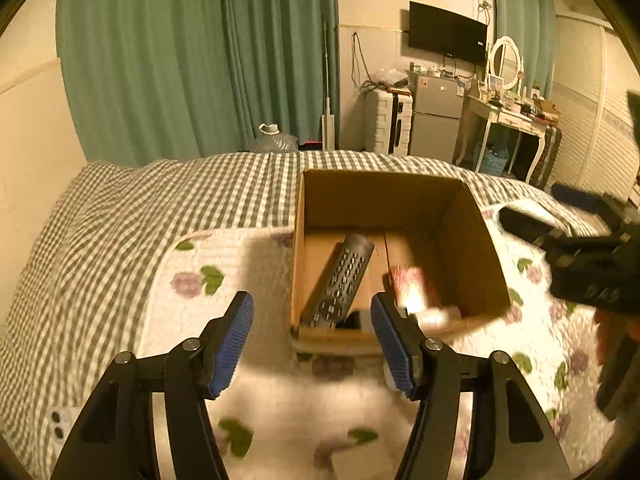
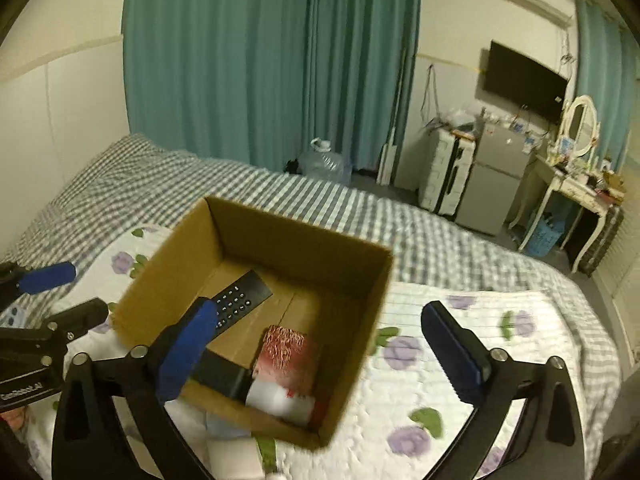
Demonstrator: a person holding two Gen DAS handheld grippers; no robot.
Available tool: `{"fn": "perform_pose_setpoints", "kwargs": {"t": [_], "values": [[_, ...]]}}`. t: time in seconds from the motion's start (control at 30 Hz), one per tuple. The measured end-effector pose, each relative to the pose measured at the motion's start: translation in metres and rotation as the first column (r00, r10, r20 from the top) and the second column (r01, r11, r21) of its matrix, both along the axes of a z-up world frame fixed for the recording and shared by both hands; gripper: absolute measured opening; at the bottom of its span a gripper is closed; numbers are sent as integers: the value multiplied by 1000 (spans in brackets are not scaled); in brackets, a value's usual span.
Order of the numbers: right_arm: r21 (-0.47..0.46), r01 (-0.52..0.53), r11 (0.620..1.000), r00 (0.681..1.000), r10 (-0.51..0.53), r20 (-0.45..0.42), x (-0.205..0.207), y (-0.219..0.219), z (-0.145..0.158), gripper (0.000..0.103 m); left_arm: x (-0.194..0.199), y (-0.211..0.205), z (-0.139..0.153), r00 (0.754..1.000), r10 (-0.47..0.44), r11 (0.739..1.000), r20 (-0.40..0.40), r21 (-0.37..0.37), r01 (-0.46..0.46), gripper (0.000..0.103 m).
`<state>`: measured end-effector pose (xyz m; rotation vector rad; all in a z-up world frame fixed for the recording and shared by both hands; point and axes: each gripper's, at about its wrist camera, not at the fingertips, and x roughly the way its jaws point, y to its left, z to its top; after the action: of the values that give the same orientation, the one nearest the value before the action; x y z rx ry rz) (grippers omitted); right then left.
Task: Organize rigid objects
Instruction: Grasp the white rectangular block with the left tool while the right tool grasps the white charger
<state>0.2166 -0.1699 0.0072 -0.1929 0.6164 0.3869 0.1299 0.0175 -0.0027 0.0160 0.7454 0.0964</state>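
L claw (image 1: 312, 344) open, empty | R claw (image 2: 320, 344) open | box (image 2: 168, 280): remote (image 2: 240, 300) (no legible text)

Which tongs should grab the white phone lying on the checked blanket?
Left, most likely. The phone lies down by the outer side of the left tongs, and those tongs are open and empty. The right tongs, also open, point at the box, farther from the phone.

Open-topped box (image 2: 304, 264), remote (image 2: 240, 300) inside
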Motion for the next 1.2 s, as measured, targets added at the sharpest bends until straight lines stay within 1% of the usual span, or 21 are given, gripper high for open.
{"fn": "perform_pose_setpoints", "kwargs": {"t": [0.1,0.2,0.27,0.33,0.4,0.5,0.63,0.77,0.9,1.0,1.03,1.1,1.13,1.2], "values": [[-3,8,1000,1000,-8,11,-27,-10,12,103,-20,2,0,1000,14,1000,-14,0,-14,67],[-23,7,1000,1000,-7,-2,-53,-17,7,103,-38,3,-5,999,29,999,-25,-17,-29,67],[-27,14,1000,1000,-14,-27,-67,-25,-3,103,-45,0,-10,999,33,999,-31,-19,-33,67],[-21,16,1000,998,-17,-53,-81,-33,-16,103,-53,-4,-20,998,33,999,-45,-21,-34,67],[-35,15,999,997,-18,-75,-94,-39,-32,103,-56,-8,-28,998,30,999,-62,-30,-32,67],[-32,9,999,994,-12,-108,-106,-47,-56,103,-60,-16,-52,994,26,999,-106,-30,-29,67],[-39,14,999,986,-20,-165,-102,-53,-83,103,-58,-28,-95,981,13,1000,-191,-22,-18,67],[-28,14,999,982,-19,-190,-96,-51,-95,103,-57,-39,-128,963,-20,1000,-268,-22,15,67],[-35,10,999,977,-17,-211,-90,-48,-106,103,-54,-48,-142,951,-64,998,-304,-14,62,67],[-43,10,999,973,-19,-229,-87,-45,-113,103,-51,-51,-148,950,-59,998,-307,11,66,66],[-46,9,999,973,-19,-232,-86,-44,-115,103,-50,-52,-148,950,-61,998,-305,13,68,64],[-55,5,998,972,-18,-236,-86,-42,-118,103,-50,-50,-147,951,-60,998,-304,5,64,62],[-56,2,998,971,-16,-237,-86,-42,-119,103,-50,-48,-145,953,-53,998,-298,-1,55,56],[-55,-1,999,972,-12,-235,-87,-41,-119,103,-52,-43,-142,955,-57,998,-292,-39,48,56]]}}
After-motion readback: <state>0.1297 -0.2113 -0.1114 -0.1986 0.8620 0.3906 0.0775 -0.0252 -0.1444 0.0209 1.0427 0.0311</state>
